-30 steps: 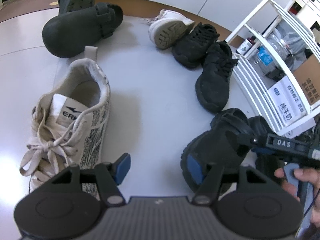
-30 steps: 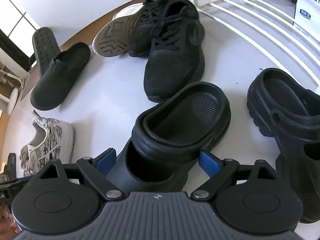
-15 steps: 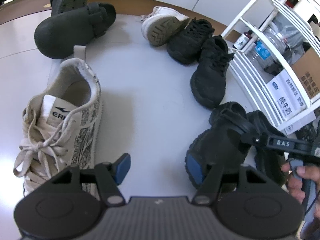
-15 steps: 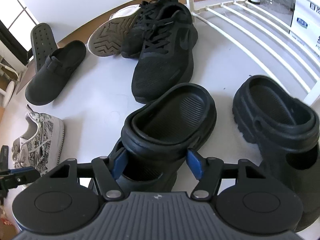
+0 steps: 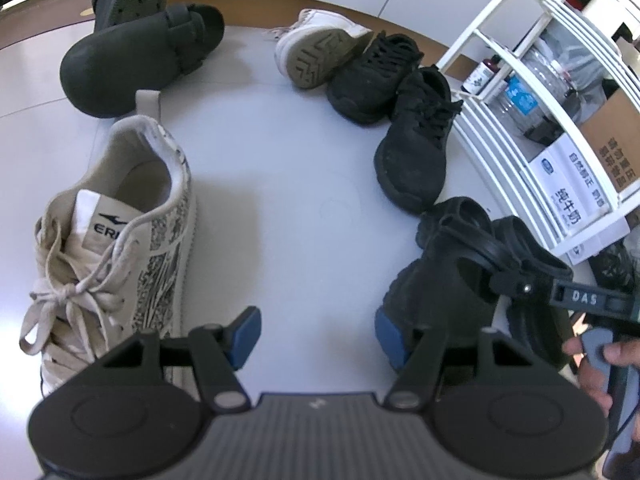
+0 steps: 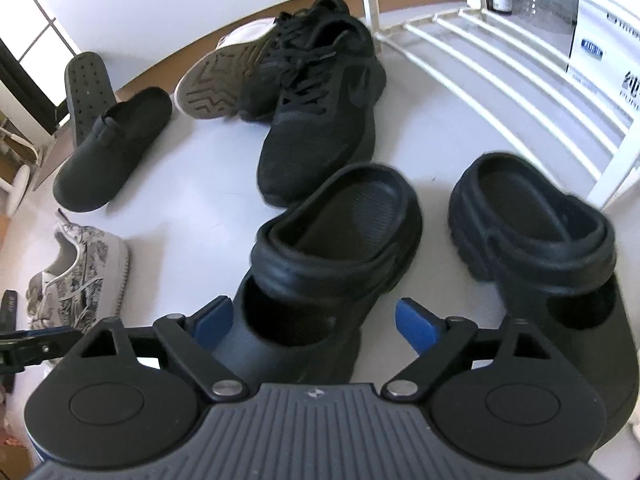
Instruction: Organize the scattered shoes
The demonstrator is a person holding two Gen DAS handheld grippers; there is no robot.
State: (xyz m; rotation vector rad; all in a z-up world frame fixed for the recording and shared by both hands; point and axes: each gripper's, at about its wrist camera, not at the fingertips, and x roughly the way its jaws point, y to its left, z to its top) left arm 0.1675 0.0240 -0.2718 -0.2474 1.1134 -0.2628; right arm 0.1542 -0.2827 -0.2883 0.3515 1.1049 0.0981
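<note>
The black clog sits between the opening right gripper, seemingly untouched.

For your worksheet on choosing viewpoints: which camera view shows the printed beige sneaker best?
The left wrist view: the printed beige sneaker lies close and large, with laces, tongue label and heel opening clear. The right wrist view shows it only small at the left edge, partly cut off.

Matt rubbery clog, knit sneaker
</note>
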